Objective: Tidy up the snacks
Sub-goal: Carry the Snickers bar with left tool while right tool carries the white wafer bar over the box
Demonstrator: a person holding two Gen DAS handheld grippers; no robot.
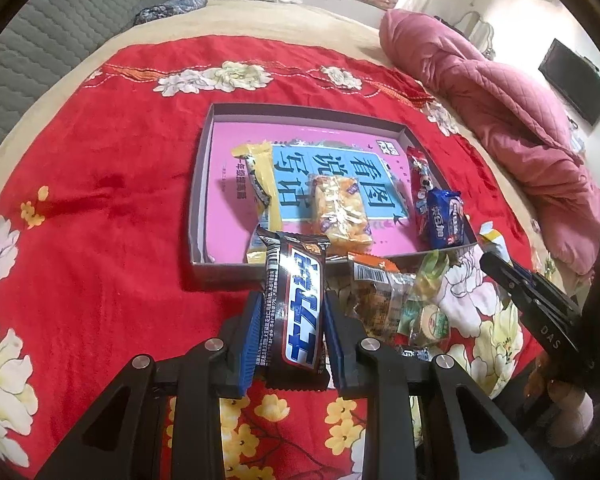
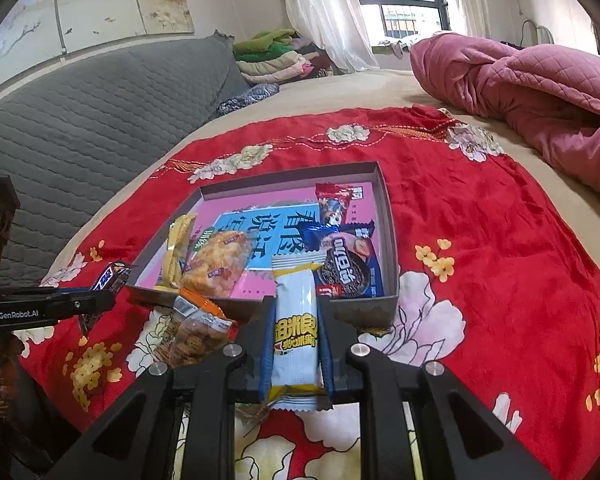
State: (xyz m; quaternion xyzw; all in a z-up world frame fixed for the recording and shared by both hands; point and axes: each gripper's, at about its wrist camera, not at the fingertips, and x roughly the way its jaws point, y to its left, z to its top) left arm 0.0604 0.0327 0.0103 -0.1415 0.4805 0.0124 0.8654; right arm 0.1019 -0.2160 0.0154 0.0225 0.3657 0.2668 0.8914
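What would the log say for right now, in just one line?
left tool: shut on brown chocolate bar | right tool: shut on white-and-yellow snack packet | both near shallow box | four snacks inside

The left gripper [image 1: 290, 316] is clamping a brown chocolate bar [image 1: 296, 304] over the red floral blanket [image 1: 112, 208], just before the near edge of the grey box [image 1: 198, 200]. Inside it, a yellow packet [image 1: 262, 184] and a blue cookie packet [image 1: 444, 216] are lying.

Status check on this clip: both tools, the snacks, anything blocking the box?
Left tool shut on chocolate bar. Right tool shut on white snack pack. Box holds four snacks. Loose packets lie before its near wall.
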